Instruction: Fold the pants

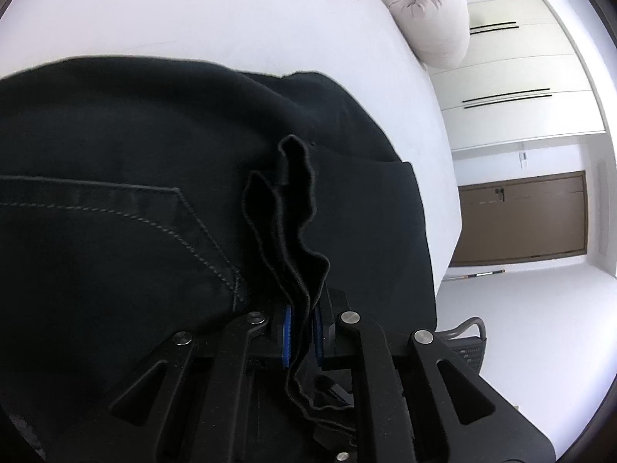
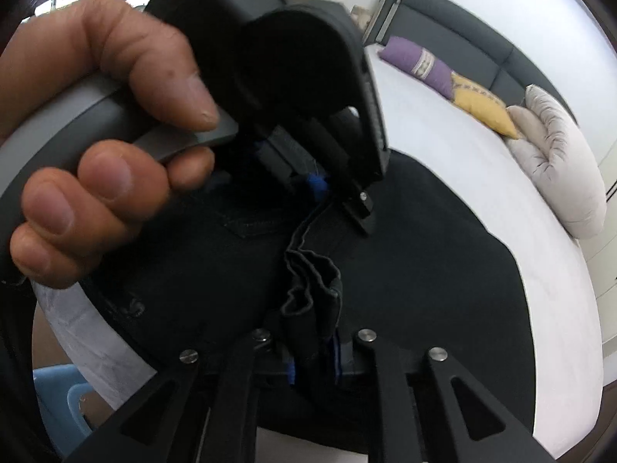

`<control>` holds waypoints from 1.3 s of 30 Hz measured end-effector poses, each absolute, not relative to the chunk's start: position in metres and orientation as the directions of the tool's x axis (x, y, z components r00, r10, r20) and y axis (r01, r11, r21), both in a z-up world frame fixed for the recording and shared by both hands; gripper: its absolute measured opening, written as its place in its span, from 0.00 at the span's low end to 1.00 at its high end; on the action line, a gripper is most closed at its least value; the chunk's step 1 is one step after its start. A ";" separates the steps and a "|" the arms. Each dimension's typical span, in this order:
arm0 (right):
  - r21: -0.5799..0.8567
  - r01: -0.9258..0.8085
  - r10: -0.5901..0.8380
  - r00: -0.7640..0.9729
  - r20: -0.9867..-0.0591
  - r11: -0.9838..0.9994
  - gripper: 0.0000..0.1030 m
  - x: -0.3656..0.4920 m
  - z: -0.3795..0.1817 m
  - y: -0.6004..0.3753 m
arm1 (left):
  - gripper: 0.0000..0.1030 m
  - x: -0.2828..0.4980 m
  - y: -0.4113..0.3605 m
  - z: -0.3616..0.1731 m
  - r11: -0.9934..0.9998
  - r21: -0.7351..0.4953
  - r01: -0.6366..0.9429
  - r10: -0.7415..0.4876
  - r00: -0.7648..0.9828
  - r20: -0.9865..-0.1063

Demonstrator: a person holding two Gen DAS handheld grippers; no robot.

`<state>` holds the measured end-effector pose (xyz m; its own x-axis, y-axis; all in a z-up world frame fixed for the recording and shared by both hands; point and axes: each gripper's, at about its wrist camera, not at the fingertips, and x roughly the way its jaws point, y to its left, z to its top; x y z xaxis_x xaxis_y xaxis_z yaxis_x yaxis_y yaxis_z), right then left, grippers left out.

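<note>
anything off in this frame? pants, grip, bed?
Nothing damaged or spilled. Both the left gripper and right gripper are shut on bunched edges of the black pants, which lie on the white bed. Pillows sit at its edge.

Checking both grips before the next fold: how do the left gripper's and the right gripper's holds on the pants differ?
The left gripper pinches a thin, wavy edge of the black pants; the right gripper clamps a thicker, bunched wad. In the right wrist view the left gripper shows with the hand on its grey handle; the left wrist view shows no right gripper. Both are shut on the pants, over the white bed.
</note>
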<state>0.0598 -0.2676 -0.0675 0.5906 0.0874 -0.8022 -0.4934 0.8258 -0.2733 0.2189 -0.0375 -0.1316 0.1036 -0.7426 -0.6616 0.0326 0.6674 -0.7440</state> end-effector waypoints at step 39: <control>0.827 -0.004 0.821 0.121 -0.558 0.563 0.00 0.165 -0.104 -0.544 | 0.11 0.164 -0.042 -0.116 0.808 -0.478 0.345 -0.569 0.241 -0.786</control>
